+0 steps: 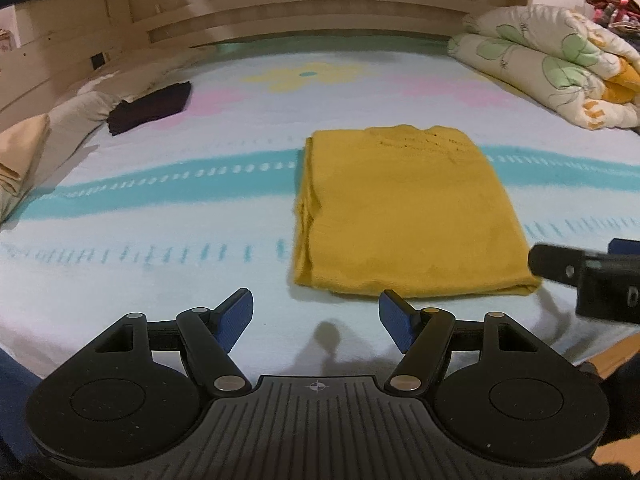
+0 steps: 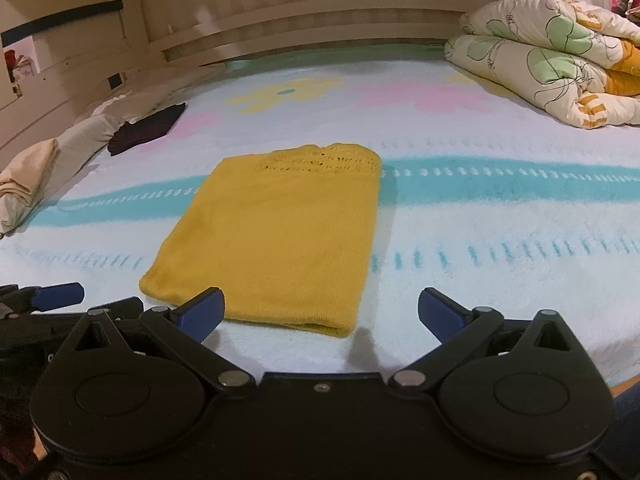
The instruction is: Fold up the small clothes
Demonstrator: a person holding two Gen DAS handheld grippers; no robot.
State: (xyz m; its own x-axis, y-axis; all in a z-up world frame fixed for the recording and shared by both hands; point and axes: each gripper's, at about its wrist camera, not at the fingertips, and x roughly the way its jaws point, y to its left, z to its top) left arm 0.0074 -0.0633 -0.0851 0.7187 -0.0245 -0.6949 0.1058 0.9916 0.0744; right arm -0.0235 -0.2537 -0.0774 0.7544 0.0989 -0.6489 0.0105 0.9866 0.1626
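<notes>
A mustard-yellow knit garment (image 1: 404, 216) lies folded into a neat rectangle on the bed (image 1: 160, 240), near the bed's near edge and roughly midway along it. Its openwork knit band faces the far side, toward the wooden headboard (image 1: 320, 12); the stacked fold edges show along its left side in the left wrist view. No label, brand or readable writing shows on the garment or anywhere else in either view.

The left gripper (image 1: 316, 314) hovers low over the sheet just short of the garment's near edge, its blue-padded fingers (image 1: 236, 316) spread wide and holding nothing. The right gripper (image 2: 320, 314) sits at the same near edge, fingers (image 2: 202, 312) likewise spread apart and empty, with the garment's near right corner lying between them; whether a pad touches the cloth I cannot tell.

The sheet is pale with a turquoise stripe crossing under the garment and pink and yellow flower shapes farther back. A folded dark maroon garment (image 1: 152, 106) rests toward the far left corner, beside beige pillows (image 1: 28, 152) along the left edge. A rolled floral quilt (image 1: 560, 64) fills the far right corner.
</notes>
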